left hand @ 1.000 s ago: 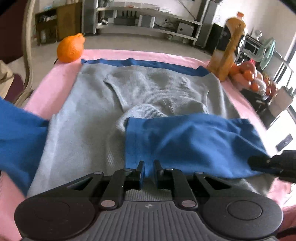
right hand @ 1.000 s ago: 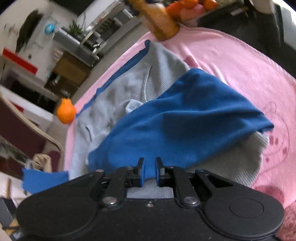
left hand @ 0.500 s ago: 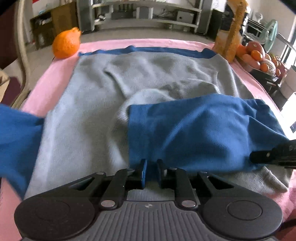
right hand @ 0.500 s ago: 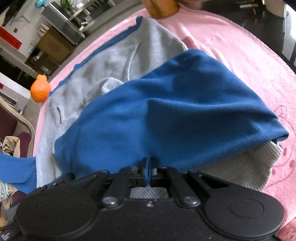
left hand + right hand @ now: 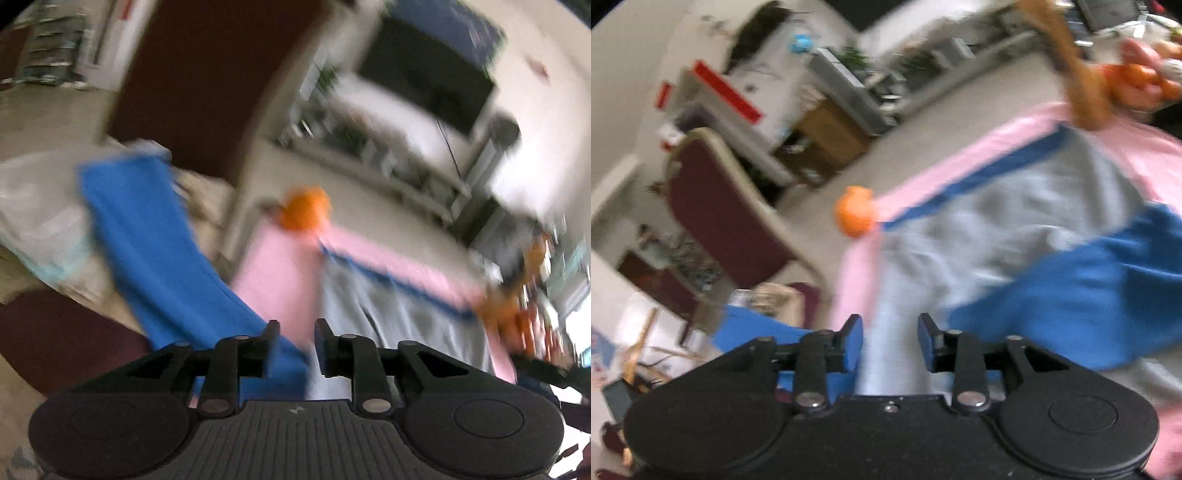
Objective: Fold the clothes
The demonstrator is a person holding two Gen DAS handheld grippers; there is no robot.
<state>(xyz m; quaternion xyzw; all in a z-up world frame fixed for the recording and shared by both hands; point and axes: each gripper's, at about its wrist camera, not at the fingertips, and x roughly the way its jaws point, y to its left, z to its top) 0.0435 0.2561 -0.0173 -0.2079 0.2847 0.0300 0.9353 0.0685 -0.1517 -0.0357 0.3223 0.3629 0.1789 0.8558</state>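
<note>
A grey and blue top (image 5: 1008,229) lies on a pink cloth (image 5: 857,280), its right blue sleeve (image 5: 1078,295) folded across the body. The other blue sleeve (image 5: 155,251) hangs off the left edge; it also shows in the right wrist view (image 5: 753,328). My left gripper (image 5: 294,334) is open and empty, near the left sleeve and the garment's left side (image 5: 388,310). My right gripper (image 5: 890,330) is open and empty above the grey body. Both views are blurred by motion.
An orange fruit (image 5: 304,212) sits at the cloth's far left corner and also shows in the right wrist view (image 5: 854,216). A juice bottle (image 5: 1071,70) and fruits (image 5: 1141,79) stand at the far right. A dark red chair (image 5: 716,214) stands left of the table.
Both grippers have opened and let go of the folded right sleeve. Both have swung left, toward the hanging left sleeve, with strong motion blur.
</note>
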